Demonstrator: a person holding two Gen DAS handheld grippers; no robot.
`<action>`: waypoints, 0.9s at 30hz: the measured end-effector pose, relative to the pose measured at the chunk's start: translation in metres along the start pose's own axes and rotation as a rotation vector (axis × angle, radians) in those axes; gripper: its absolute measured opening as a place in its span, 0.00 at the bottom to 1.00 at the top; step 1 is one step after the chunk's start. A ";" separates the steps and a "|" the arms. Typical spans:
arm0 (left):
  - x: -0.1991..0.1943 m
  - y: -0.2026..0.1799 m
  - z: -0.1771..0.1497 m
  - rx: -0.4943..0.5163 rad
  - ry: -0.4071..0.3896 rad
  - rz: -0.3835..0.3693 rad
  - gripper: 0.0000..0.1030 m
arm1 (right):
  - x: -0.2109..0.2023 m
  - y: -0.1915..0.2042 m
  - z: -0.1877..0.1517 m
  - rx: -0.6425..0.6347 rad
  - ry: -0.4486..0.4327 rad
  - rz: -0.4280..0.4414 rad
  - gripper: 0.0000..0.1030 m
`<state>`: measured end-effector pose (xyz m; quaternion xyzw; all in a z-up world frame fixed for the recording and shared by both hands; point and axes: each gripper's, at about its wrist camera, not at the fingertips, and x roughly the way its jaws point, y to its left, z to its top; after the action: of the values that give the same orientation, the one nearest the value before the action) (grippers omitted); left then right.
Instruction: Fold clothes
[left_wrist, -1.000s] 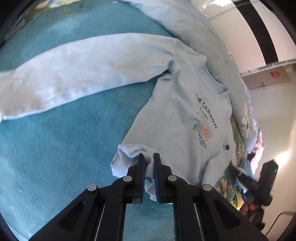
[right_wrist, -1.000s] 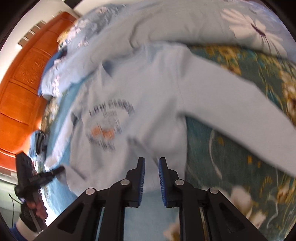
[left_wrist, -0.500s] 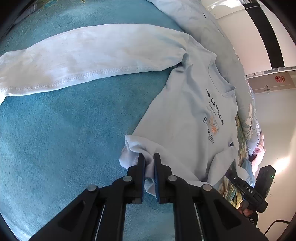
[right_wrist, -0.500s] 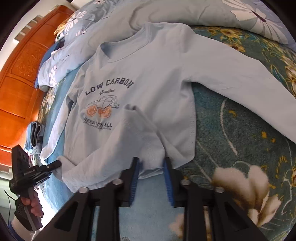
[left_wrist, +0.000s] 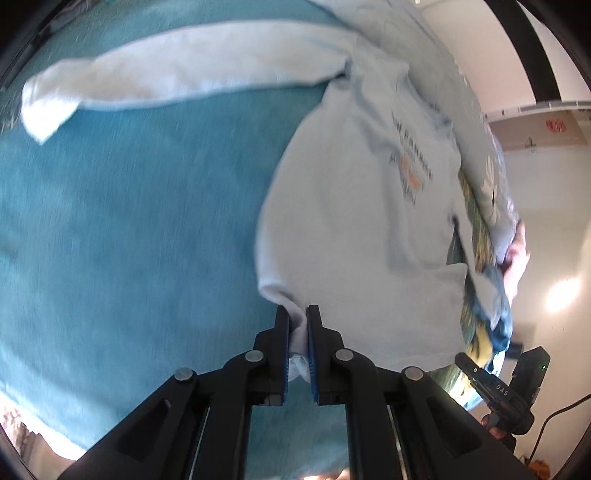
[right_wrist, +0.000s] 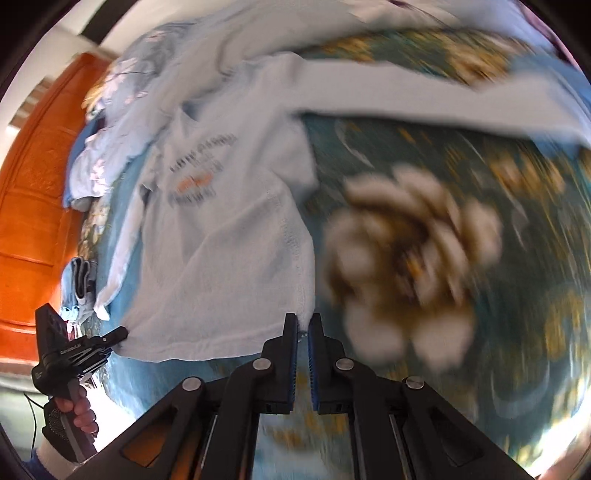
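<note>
Teal bedspread (left_wrist: 129, 240) lies bare left of the left gripper (left_wrist: 297, 314). Pale-blue printed sweatshirt (left_wrist: 354, 229), blurred; both the left gripper and right gripper (right_wrist: 303, 321) clench its hem.

A second ago the right hand-held gripper (right_wrist: 303, 320) hung with its jaws apart above the bottom hem of the pale blue sweatshirt (right_wrist: 221, 236); now they have closed on the hem's corner, beside the big pale flower on the bedspread (right_wrist: 498, 258). The hem has been drawn taut between it and the left hand-held gripper (left_wrist: 297, 313), and the body is pulled out flatter. The long sleeve (left_wrist: 177, 77) has slid in across the teal blanket (left_wrist: 129, 229), its cuff now in the left wrist view.
</note>
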<state>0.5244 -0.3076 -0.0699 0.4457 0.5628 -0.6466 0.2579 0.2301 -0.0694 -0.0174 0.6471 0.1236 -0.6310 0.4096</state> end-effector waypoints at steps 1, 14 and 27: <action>0.001 0.002 -0.006 0.000 0.010 0.008 0.08 | -0.001 -0.006 -0.011 0.020 0.014 -0.006 0.06; 0.010 0.013 -0.021 0.051 0.038 0.083 0.08 | 0.015 -0.033 -0.062 0.112 0.094 -0.081 0.04; 0.014 0.002 -0.018 0.184 0.043 0.197 0.58 | 0.019 -0.017 -0.044 -0.041 0.053 -0.097 0.39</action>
<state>0.5251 -0.2886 -0.0826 0.5345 0.4600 -0.6571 0.2661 0.2534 -0.0353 -0.0470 0.6483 0.1786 -0.6301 0.3883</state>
